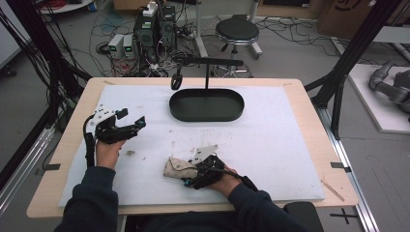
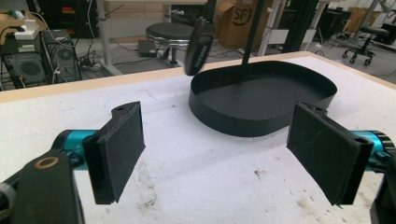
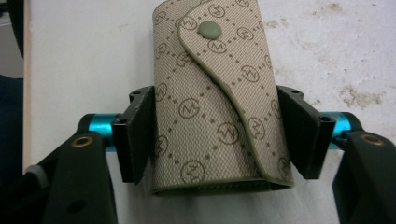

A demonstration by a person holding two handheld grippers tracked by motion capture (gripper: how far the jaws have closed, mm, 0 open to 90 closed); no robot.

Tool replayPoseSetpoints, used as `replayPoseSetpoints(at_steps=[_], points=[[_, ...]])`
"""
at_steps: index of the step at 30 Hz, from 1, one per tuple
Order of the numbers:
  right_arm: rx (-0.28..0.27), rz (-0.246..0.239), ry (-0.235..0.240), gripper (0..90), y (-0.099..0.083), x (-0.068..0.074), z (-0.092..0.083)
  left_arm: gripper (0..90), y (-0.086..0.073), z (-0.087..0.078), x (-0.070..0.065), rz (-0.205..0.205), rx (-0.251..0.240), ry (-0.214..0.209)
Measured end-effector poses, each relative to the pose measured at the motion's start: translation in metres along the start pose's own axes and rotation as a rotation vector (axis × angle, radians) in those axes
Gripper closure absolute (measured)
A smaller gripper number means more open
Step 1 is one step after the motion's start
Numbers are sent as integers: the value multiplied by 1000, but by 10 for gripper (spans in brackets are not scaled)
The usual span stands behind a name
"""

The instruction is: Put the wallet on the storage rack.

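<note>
A beige patterned pouch point(image 1: 175, 167) with a snap flap lies on the white mat near the front edge. My right gripper point(image 1: 190, 172) is shut on it; in the right gripper view both pads point(image 3: 138, 135) press the sides of the pouch point(image 3: 210, 93), with the gripper point(image 3: 217, 135) around its lower half. My left gripper point(image 1: 131, 119) hovers open at the mat's left side, and its jaws stand wide apart with nothing between them point(image 2: 219, 154). Beyond it sits a black oval tray point(image 2: 261, 122) with a stand, from which a dark oval object point(image 2: 200, 46) hangs.
The black tray point(image 1: 179, 108) sits at the back middle of the white mat point(image 1: 280, 145), with a T-shaped stand point(image 1: 208, 62) rising from it. Brown stains mark the mat. A stool point(image 1: 237, 31), computers and cables are on the floor beyond the table.
</note>
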State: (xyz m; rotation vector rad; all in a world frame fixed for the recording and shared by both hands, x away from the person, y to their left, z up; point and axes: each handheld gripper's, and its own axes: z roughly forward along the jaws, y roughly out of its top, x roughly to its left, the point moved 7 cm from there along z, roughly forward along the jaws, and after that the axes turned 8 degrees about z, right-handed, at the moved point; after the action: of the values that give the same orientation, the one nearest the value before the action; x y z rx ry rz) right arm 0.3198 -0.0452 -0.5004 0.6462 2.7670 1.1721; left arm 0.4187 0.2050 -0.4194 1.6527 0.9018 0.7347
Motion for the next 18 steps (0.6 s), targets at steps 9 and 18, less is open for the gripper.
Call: replayPoseSetpoints(at_steps=[9, 18], points=[[-8, 52, -23, 445, 0, -18, -15, 187, -1, 1, 0, -11, -2, -4], [-116, 95, -97, 454, 12, -45, -48, 187, -3, 2, -1, -11, 9, -8]])
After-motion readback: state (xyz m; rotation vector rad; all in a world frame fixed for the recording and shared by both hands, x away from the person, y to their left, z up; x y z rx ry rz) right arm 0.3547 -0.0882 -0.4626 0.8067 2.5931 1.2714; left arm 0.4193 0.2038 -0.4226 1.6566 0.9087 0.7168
